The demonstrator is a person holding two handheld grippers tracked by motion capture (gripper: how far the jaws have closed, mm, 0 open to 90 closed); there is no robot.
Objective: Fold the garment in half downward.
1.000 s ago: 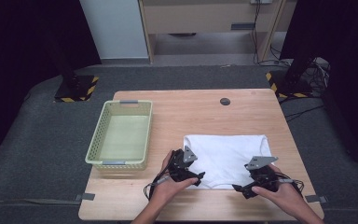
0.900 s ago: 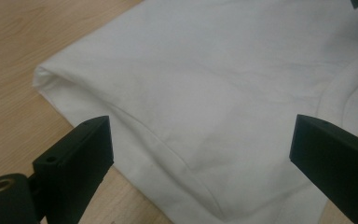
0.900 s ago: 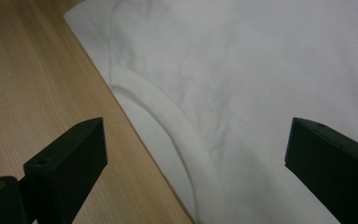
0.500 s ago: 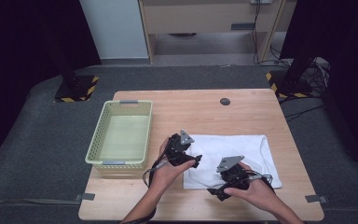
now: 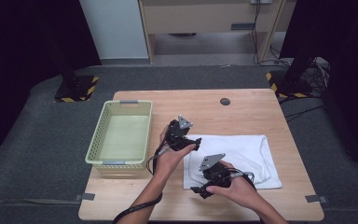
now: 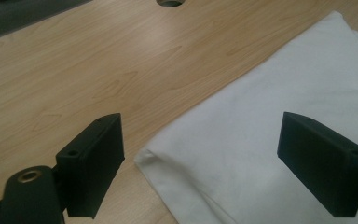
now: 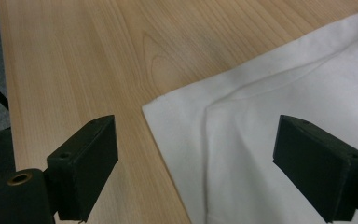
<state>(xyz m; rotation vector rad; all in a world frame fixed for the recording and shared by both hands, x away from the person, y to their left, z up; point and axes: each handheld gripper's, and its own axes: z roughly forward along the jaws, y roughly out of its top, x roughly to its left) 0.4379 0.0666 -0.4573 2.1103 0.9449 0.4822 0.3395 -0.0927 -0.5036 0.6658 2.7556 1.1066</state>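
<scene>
Our left gripper (image 5: 192, 145) and right gripper (image 5: 200, 190) have shifted to the folded white cloth's (image 5: 242, 154) left-hand corners near the table's (image 5: 242, 112) front edge. Both are released with jaws narrowing, nothing between them; we judge another fold comes next.

A pale green plastic basket (image 5: 120, 138) with latticed walls sits on the left part of the wooden table (image 5: 242, 116), close to its left edge and with nothing inside. A small dark round disc (image 5: 224, 101) lies on the tabletop near the far edge. Grey carpet (image 5: 37, 154) surrounds the table. Two black stand bases with yellow-and-black striped edges (image 5: 77, 88) rest on the floor at the far left and far right, and cables (image 5: 314, 70) lie tangled by the right one. A wooden cabinet (image 5: 205, 18) stands behind
</scene>
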